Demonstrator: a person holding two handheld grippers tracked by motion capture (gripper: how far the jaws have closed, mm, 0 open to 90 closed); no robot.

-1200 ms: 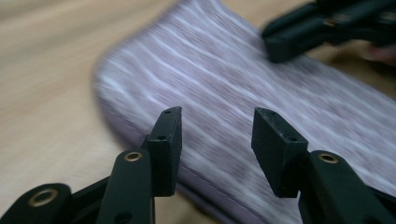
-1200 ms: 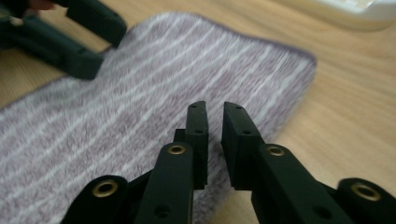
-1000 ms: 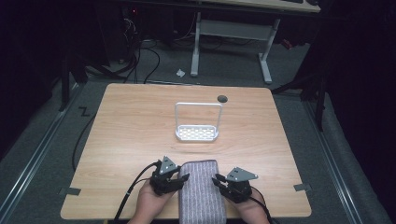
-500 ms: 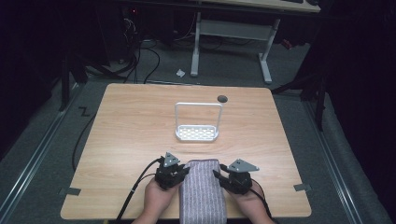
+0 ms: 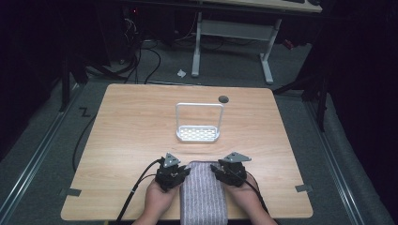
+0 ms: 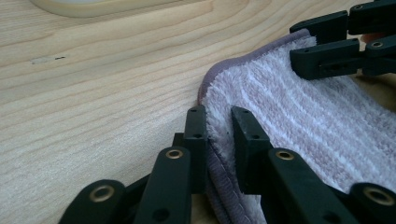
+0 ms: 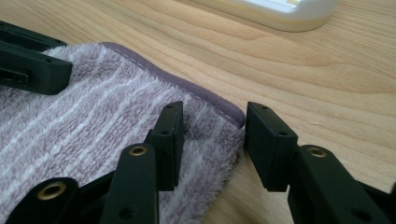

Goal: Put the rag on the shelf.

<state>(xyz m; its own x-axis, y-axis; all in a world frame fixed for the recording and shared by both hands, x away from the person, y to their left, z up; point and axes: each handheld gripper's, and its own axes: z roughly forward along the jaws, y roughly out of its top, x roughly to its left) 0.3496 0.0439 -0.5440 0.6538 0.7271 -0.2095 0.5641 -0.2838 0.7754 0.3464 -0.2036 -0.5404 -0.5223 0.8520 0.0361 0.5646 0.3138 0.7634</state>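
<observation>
Claws low at towel (image 5: 203, 197) corners: left (image 6: 219, 135) seemingly clamped on it, right (image 7: 212, 140) apart.

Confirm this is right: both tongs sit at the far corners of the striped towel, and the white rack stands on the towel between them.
One thing is wrong: the white rack stands on the bare table, beyond the striped towel, apart from it, as the high view shows. The left tongs and right tongs do sit at its far corners.
</observation>
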